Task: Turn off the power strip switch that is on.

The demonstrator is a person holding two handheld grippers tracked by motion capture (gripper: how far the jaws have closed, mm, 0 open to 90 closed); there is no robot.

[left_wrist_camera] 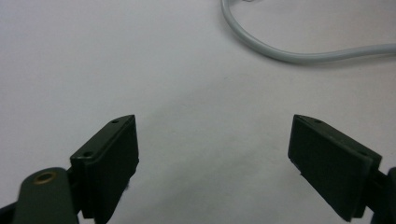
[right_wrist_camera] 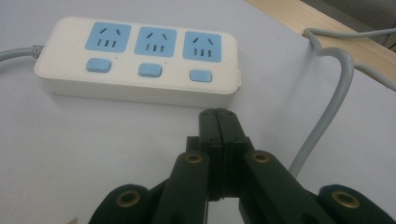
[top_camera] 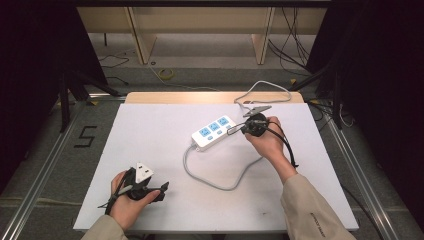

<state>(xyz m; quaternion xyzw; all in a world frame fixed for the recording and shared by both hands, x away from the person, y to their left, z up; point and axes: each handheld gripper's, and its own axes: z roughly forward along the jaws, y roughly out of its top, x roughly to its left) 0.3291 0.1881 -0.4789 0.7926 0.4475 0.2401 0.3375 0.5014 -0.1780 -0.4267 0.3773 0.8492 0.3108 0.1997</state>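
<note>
Right tongs [right_wrist_camera: 218,114]: pinched together, empty, nearing power strip [right_wrist_camera: 140,60]; best pressing one blue switch squarely. Left tongs [left_wrist_camera: 212,163]: gaping wide, idling over counter [left_wrist_camera: 140,70]

White table [top_camera: 150,150], grey floor [top_camera: 45,140], dark curtains [top_camera: 30,50].

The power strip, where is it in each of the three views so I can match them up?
High view: the power strip lies right of centre, just left of the right gripper.
Left gripper view: the strip is out of frame.
Right gripper view: strip across the upper left, beyond the closed jaws.
Shared landmark: its grey cable.
</note>
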